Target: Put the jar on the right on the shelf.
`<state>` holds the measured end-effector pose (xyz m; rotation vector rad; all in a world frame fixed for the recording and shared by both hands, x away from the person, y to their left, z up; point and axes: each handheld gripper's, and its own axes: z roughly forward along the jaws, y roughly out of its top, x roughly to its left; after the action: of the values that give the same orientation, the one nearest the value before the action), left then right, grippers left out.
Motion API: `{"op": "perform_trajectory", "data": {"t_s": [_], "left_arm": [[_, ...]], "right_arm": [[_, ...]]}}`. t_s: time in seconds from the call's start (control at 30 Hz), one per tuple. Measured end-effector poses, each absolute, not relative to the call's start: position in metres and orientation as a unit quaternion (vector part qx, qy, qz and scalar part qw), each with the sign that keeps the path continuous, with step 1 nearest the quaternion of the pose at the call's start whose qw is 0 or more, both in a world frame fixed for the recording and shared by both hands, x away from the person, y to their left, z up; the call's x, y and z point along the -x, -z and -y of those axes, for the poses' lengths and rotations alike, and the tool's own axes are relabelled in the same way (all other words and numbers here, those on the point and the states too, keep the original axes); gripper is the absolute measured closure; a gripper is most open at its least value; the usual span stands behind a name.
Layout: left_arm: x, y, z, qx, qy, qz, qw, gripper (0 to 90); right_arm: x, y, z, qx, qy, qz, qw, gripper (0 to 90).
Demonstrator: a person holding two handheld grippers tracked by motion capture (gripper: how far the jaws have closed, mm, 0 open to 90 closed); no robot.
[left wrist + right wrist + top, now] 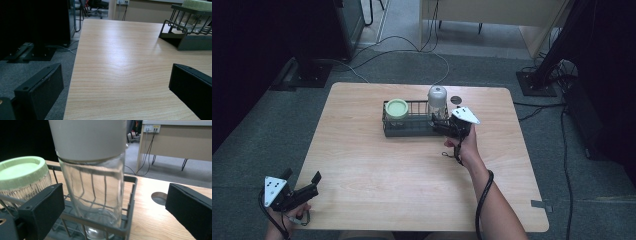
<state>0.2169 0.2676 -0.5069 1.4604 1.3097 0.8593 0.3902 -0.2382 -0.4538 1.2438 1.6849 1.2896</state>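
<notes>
On the far half of the pale wooden table (362,165) stands a dark wire rack (409,131) with two jars upright in it. At its right end is a tall clear glass jar with a grey lid (437,101); at its left end is a shorter ribbed glass jar with a pale green lid (396,109).

At the rack's right end, the right gripper (438,125) points toward the tall jar. From the right gripper view, its black jaws stand wide apart on either side of the grey-lidded jar (92,182), and the pads do not press on the glass. The green-lidded jar (23,177) sits beside it in the rack (127,220).

Near the table's front left corner, well apart from the rack, the left gripper (302,182) hovers with jaws spread open and nothing between them.
</notes>
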Motion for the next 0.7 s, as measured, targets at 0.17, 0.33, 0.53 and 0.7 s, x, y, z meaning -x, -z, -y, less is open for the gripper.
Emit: {"op": "perform_trajectory", "data": {"t_s": [0.17,0.33,0.53,0.7], "left_arm": [[-0.217,0.507,-0.268,-0.597,-0.353,-0.539,0.478,0.0],[-0.217,0.507,-0.267,-0.597,-0.354,-0.539,0.478,0.0],[-0.217,0.507,-0.267,-0.597,-0.354,-0.539,0.476,0.0],[-0.217,0.507,-0.267,-0.597,-0.354,-0.54,0.477,0.0]], "right_arm": [[-0.381,0.454,0.249,-0.476,-0.495,-0.644,0.336,1.7],[-0.374,0.458,0.259,-0.477,-0.488,-0.648,0.339,1.7],[-0.368,0.459,0.27,-0.476,-0.487,-0.648,0.341,1.8],[-0.361,0.46,0.278,-0.476,-0.484,-0.649,0.344,1.8]]}}
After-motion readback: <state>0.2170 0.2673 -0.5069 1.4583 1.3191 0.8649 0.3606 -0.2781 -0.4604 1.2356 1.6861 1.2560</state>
